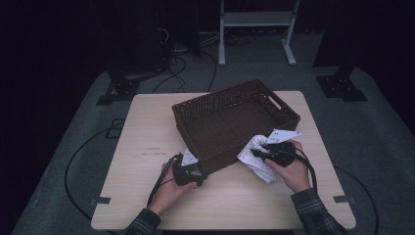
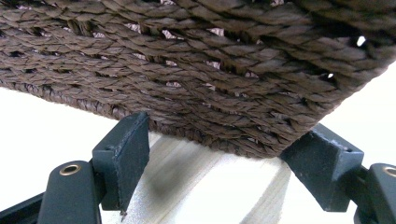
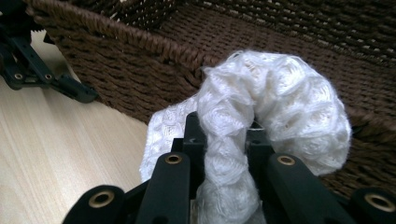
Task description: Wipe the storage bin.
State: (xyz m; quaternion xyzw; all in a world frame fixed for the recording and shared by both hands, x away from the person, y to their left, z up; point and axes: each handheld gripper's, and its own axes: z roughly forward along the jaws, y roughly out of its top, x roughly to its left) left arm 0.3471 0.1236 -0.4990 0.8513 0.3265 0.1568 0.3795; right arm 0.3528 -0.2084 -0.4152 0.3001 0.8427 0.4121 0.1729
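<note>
A brown wicker basket (image 1: 215, 105) sits askew on the middle of the wooden table (image 1: 142, 122). My left gripper (image 1: 194, 172) is at its near left corner, open. In the left gripper view the jaws (image 2: 224, 158) stand wide apart on either side of the basket's lower corner (image 2: 187, 70). My right gripper (image 1: 264, 152) is shut on a white knitted cloth (image 1: 254, 161) at the basket's near right side. In the right gripper view the cloth (image 3: 280, 102) loops up from between the shut jaws (image 3: 225, 140), just above the basket rim (image 3: 130, 42). The left gripper (image 3: 42, 74) shows farther off there.
Bare tabletop lies to the left of the basket and along the near edge. Small printed text (image 1: 154, 151) marks the table's left half. Behind the table stand a white frame (image 1: 257, 19), black stand bases (image 1: 342, 85) and floor cables (image 1: 181, 63).
</note>
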